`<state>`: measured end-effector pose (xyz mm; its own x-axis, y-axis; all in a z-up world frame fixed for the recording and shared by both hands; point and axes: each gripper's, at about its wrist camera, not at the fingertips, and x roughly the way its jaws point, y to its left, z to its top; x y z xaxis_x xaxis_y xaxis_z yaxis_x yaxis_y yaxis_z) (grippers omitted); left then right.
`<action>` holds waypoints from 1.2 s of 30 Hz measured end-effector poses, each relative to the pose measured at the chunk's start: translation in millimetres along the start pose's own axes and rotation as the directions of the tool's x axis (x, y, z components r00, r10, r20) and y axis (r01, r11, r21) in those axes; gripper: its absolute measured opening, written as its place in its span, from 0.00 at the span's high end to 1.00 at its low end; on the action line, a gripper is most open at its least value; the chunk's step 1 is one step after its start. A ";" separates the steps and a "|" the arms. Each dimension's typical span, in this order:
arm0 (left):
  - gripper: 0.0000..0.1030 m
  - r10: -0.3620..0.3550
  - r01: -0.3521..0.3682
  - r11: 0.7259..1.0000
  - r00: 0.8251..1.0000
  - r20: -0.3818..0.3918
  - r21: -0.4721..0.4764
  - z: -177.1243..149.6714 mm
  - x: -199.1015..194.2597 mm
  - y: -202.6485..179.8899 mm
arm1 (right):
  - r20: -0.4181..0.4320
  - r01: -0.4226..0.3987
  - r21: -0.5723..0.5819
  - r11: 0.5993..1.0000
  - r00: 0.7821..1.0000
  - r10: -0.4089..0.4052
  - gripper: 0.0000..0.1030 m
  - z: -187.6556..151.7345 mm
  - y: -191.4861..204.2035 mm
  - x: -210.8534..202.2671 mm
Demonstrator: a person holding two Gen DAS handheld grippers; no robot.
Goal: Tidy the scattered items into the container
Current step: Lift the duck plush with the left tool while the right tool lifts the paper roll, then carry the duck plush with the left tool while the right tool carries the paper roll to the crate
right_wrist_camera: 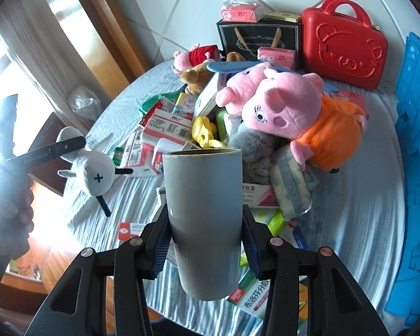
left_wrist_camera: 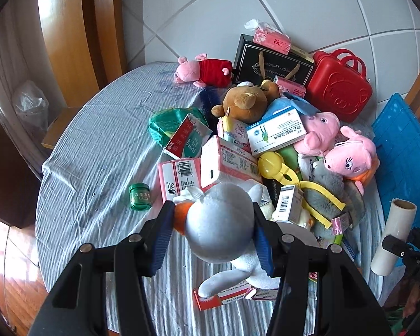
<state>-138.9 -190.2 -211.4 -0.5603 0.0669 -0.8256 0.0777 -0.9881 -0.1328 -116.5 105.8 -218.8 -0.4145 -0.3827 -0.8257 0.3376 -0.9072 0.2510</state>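
Here your left gripper [left_wrist_camera: 214,231] clenches the grey plush toy [left_wrist_camera: 219,224] above the table's [left_wrist_camera: 98,151] near edge, while your right gripper [right_wrist_camera: 205,245] grasps the cardboard tube [right_wrist_camera: 203,218] beside the blue container [right_wrist_camera: 417,168] at the right edge.

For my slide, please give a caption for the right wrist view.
Right gripper holds a grey tube above a cluttered table.
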 end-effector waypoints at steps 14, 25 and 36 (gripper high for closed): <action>0.49 0.004 -0.006 0.998 0.999 0.041 0.055 24.5 -29.5 -24.1 | 0.087 0.006 0.031 1.000 0.996 -0.008 0.56 19.9 -2.8 -55.3; 0.49 -0.010 0.004 0.998 0.996 0.092 0.068 44.3 -66.9 -45.6 | 0.146 0.020 0.047 0.999 0.989 -0.027 0.57 38.7 -3.0 -100.8; 0.49 -0.022 0.006 0.996 0.985 0.172 0.094 68.4 -119.8 -85.9 | 0.222 0.022 0.044 0.999 0.974 -0.031 0.56 54.5 -12.1 -155.2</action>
<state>-134.8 -122.9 -63.6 -0.6954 0.0641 -0.7157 -0.0034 -0.9963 -0.0859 -102.3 166.6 -66.2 -0.6024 -0.3833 -0.7002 0.2907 -0.9223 0.2548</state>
